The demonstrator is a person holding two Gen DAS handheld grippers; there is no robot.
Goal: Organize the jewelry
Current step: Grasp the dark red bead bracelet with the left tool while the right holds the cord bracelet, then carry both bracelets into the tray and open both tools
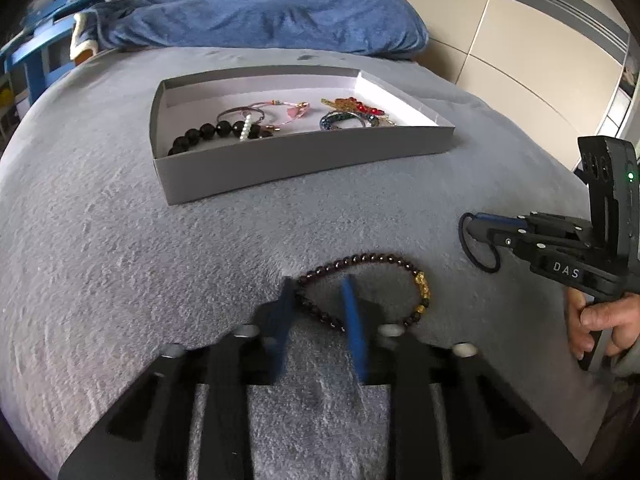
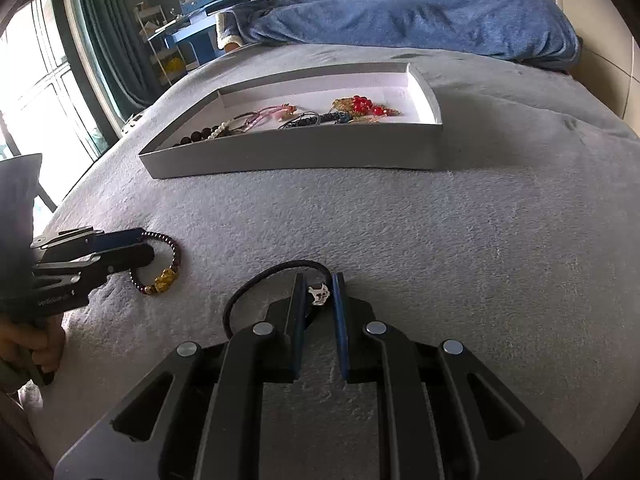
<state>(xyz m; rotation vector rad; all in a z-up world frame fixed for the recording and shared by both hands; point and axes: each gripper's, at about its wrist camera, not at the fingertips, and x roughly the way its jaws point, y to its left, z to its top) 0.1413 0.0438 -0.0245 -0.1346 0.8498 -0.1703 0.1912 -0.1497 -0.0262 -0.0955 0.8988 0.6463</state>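
Note:
A dark red bead bracelet (image 1: 368, 260) with gold charms lies on the grey blanket; it also shows in the right wrist view (image 2: 164, 280). My left gripper (image 1: 318, 286) is open, its blue fingers straddling the bracelet's left side. A black hair tie (image 2: 276, 272) with a small white charm (image 2: 319, 294) lies on the blanket; it also shows in the left wrist view (image 1: 480, 250). My right gripper (image 2: 318, 280) is open with the charm between its fingers. A grey shallow box (image 1: 288, 160) holds several bracelets and ornaments; it also shows in the right wrist view (image 2: 304, 152).
A blue pillow (image 1: 272, 12) lies behind the box at the head of the bed. A blue shelf unit (image 2: 192, 32) with books and a window (image 2: 44, 92) stand to the left. Beige wardrobe doors (image 1: 520, 48) are on the right.

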